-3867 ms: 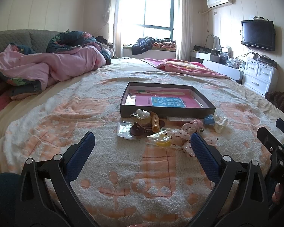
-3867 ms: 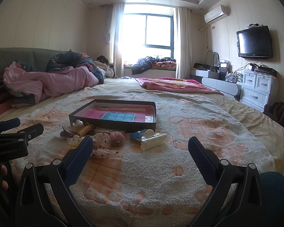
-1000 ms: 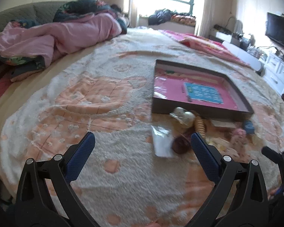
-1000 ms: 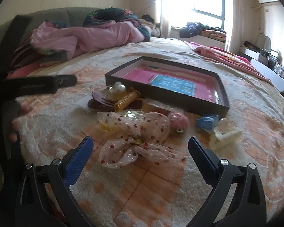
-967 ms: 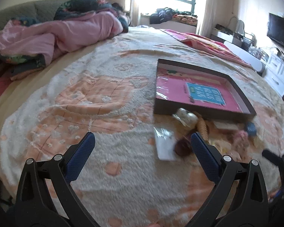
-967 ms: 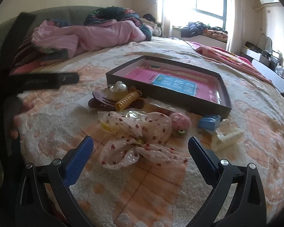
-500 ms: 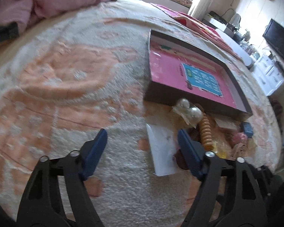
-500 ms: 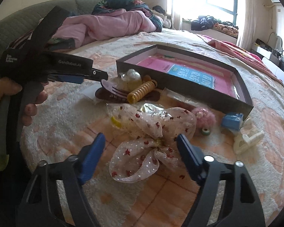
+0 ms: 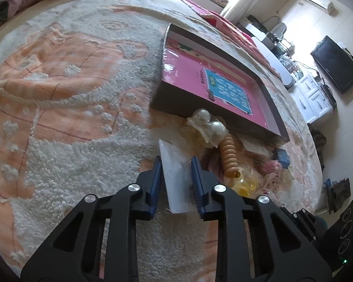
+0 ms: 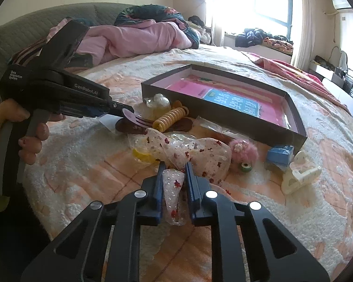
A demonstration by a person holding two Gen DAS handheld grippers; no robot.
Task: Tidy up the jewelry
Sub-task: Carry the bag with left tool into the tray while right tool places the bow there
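A dark box (image 9: pixel 167 98) lined in pink lies on the bed. A jumble of hair pieces sits in front of it. My left gripper (image 9: pixel 176 162) is closing on a white flat packet (image 9: pixel 176 183), which lies between its pads and touches both. Beside it are a pearl clip (image 9: pixel 211 127) and a yellow spiral tie (image 9: pixel 229 157). My right gripper (image 10: pixel 174 166) is shut on one tail of a sheer red-spotted bow (image 10: pixel 207 157). In the right wrist view a hand holds the left gripper (image 10: pixel 120 105) level, near a purple comb clip (image 10: pixel 134 117).
Right of the bow lie a pink pom-pom (image 10: pixel 243 151), a small blue box (image 10: pixel 280 155) and a white claw clip (image 10: pixel 298 176). A pink quilt (image 10: pixel 134 40) is heaped at the head of the bed. White drawers (image 9: pixel 315 101) and a television (image 9: pixel 336 63) stand by the wall.
Both grippers went from wide open to nearly closed. The left one dipped and tilted down over the white packet. The right one closed round the bow's tail without shifting.
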